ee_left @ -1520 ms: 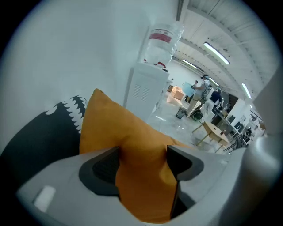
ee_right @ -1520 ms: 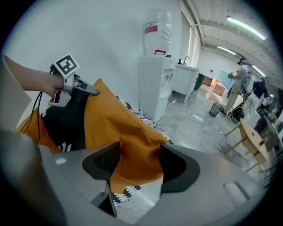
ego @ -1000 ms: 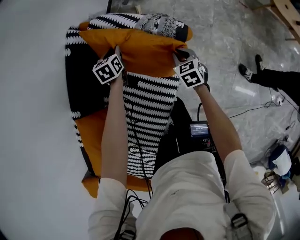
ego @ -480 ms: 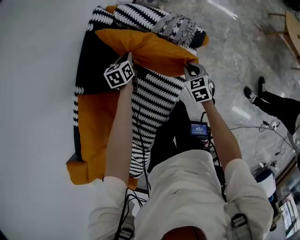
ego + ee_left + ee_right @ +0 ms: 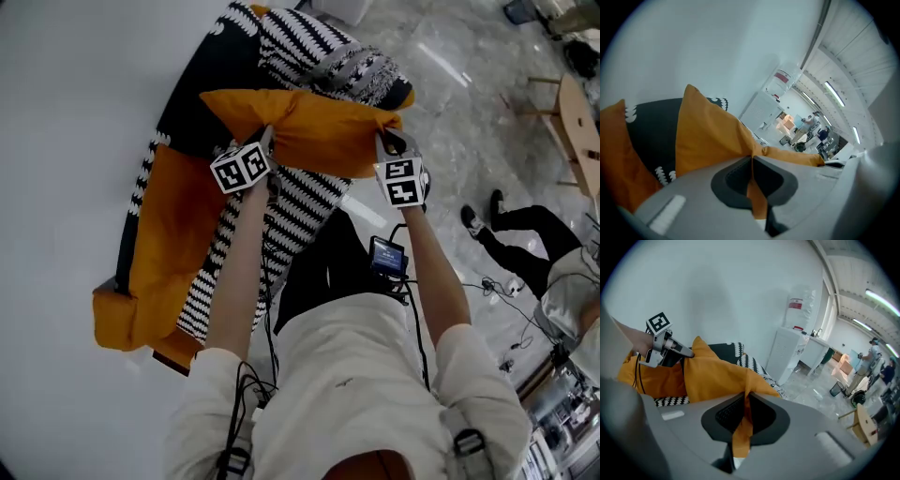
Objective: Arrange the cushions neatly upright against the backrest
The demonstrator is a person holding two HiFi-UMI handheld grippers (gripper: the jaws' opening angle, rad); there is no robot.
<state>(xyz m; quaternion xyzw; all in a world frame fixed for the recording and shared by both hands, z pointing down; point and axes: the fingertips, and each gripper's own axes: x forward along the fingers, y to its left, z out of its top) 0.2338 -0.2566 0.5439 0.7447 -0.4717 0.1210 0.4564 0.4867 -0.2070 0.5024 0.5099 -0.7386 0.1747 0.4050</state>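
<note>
Head view: the orange cushion is held up over the sofa seat, just in front of a zigzag-patterned cushion. The left gripper is at one end and the right gripper at the other.
Left gripper view: the jaws are clenched on a fold of the orange cushion's cloth, with the sofa's black cloth behind it.
Right gripper view: the jaws are clenched on the orange cushion's corner cloth. The left gripper grips the far end.

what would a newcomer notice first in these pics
The bright orange cushion is held between the left gripper and right gripper, each shut on a corner, at the top centre of the head view. Below it lies the sofa with bold black-and-white zigzag stripes, against a plain white wall.
</note>
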